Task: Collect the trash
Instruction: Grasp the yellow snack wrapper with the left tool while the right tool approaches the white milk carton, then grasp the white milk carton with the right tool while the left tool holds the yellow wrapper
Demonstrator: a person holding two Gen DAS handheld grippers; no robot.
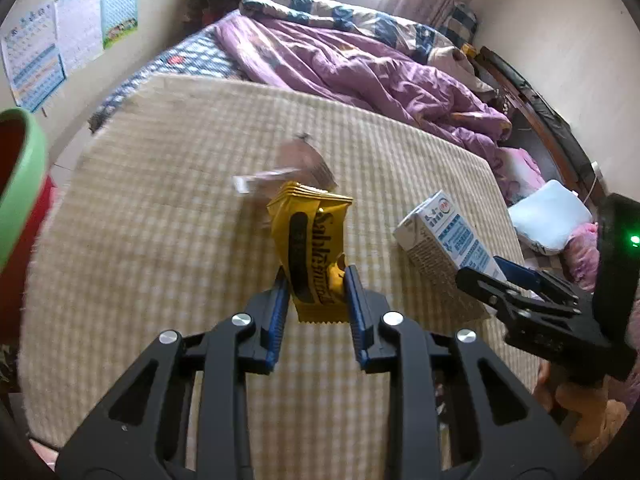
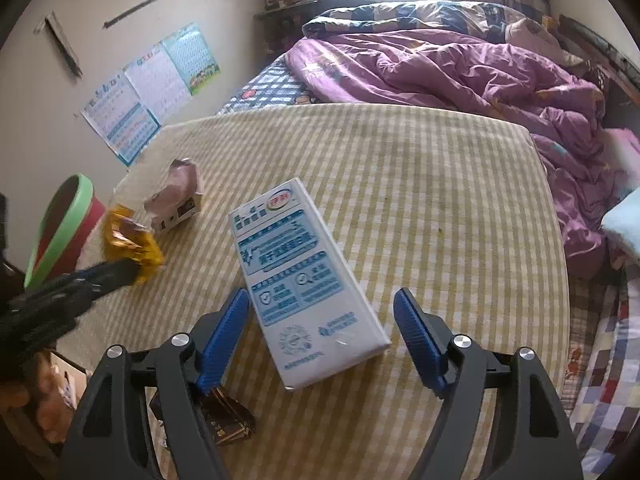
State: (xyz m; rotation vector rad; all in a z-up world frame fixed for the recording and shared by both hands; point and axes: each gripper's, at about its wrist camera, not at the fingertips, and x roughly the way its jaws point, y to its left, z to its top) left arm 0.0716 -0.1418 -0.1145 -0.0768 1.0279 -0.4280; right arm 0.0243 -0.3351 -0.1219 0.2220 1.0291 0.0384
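Green-rimmed red bin (image 1: 18, 184) cut off by the left edge in the left wrist view; its base lies out of frame. Crumpled brownish wrapper (image 1: 306, 160) behind the yellow snack packet (image 1: 308, 248) smeared by motion blur, its print unreadable. Lower corner of the white-and-blue milk carton (image 1: 444, 240) hidden behind the right gripper (image 1: 486, 276). In the right wrist view, dark gold-edged wrapper (image 2: 226, 420) partly covered by a gripper finger (image 2: 222, 340); left gripper (image 2: 136, 272) blurred
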